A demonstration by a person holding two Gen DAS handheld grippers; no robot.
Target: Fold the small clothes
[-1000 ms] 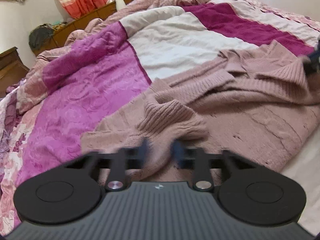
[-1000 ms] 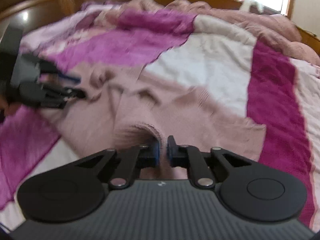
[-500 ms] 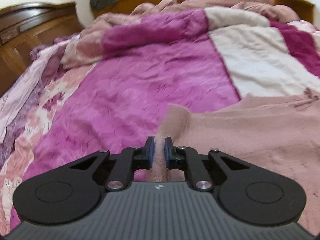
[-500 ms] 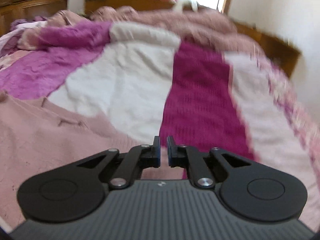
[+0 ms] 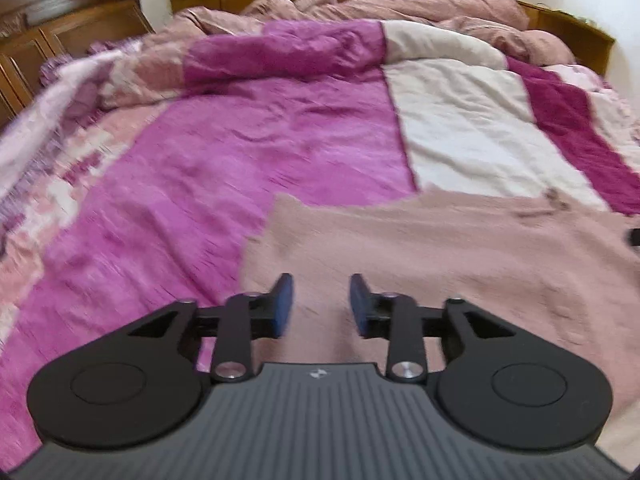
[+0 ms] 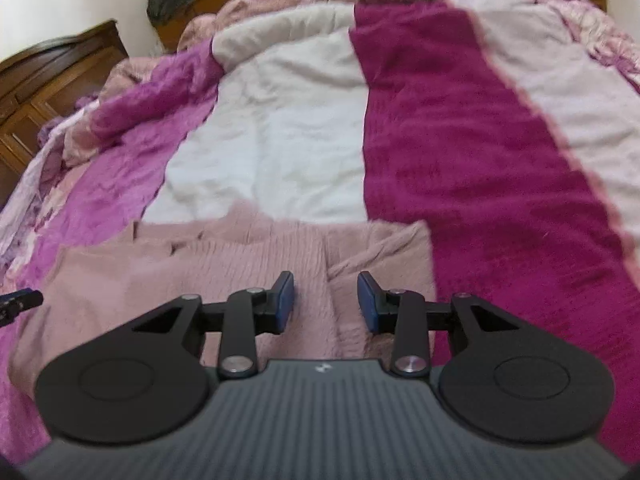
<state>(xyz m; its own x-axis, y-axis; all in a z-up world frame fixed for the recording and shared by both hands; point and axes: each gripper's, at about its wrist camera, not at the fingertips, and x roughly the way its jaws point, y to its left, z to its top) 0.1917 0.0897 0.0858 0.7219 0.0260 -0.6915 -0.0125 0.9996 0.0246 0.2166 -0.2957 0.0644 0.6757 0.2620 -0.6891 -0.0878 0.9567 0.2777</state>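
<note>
A dusty-pink knitted sweater [image 5: 460, 256] lies spread flat on the bed. In the right wrist view the same sweater [image 6: 208, 268] shows its ribbed folds. My left gripper [image 5: 320, 300] hovers over the sweater's left edge, jaws opening, nothing pressed between the blue pads. My right gripper [image 6: 326, 300] hangs over the sweater's right part, jaws opening too, with only cloth beneath them. The tip of the other gripper shows at the left edge of the right wrist view.
The bed is covered by a quilt [image 5: 260, 152] in magenta, white and dark pink stripes. A dark wooden headboard [image 5: 68, 20] stands at the far left. Bunched pink bedding [image 5: 400, 4] lies along the far side below a wooden ledge.
Both grippers were shut on the sweater's cloth half a second ago and now stand apart, having let it go. The sweater now lies flatter than a second ago.
</note>
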